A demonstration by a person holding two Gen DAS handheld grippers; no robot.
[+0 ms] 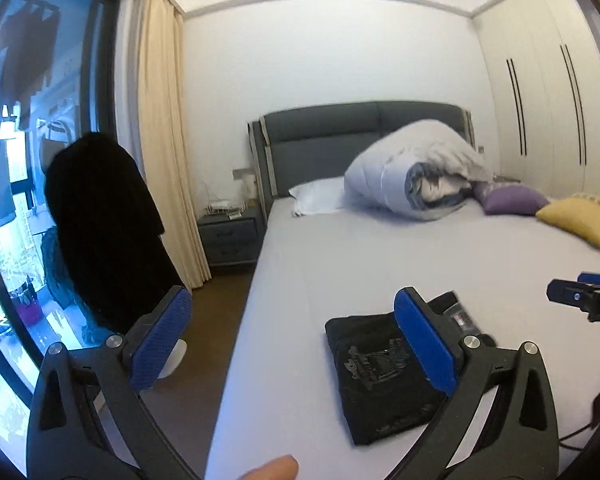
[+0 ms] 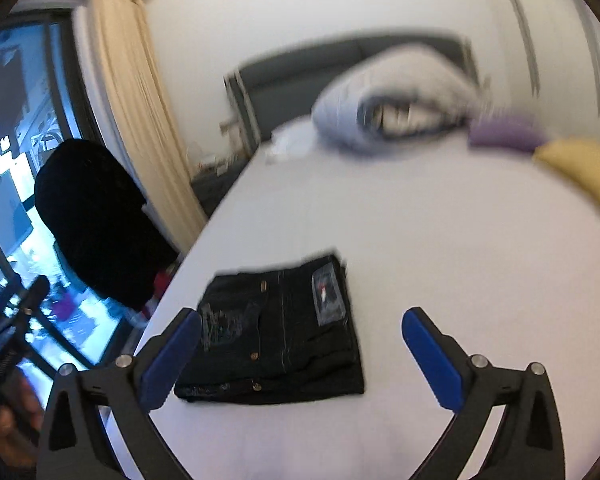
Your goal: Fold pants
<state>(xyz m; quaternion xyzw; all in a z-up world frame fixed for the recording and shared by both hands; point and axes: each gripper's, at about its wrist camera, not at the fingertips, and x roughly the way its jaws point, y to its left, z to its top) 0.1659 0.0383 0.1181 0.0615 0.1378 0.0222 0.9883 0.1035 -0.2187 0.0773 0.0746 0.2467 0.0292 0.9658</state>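
Observation:
Black pants lie folded into a compact rectangle on the white bed sheet, near its left edge. They also show in the right wrist view, with a label patch facing up. My left gripper is open and empty, held above the bed edge to the left of the pants. My right gripper is open and empty, hovering over the pants without touching them. It also shows in the left wrist view at the right edge.
A rolled duvet, a white pillow, a purple cushion and a yellow cushion lie at the head of the bed. A dark garment hangs by the window. A nightstand stands left of the bed.

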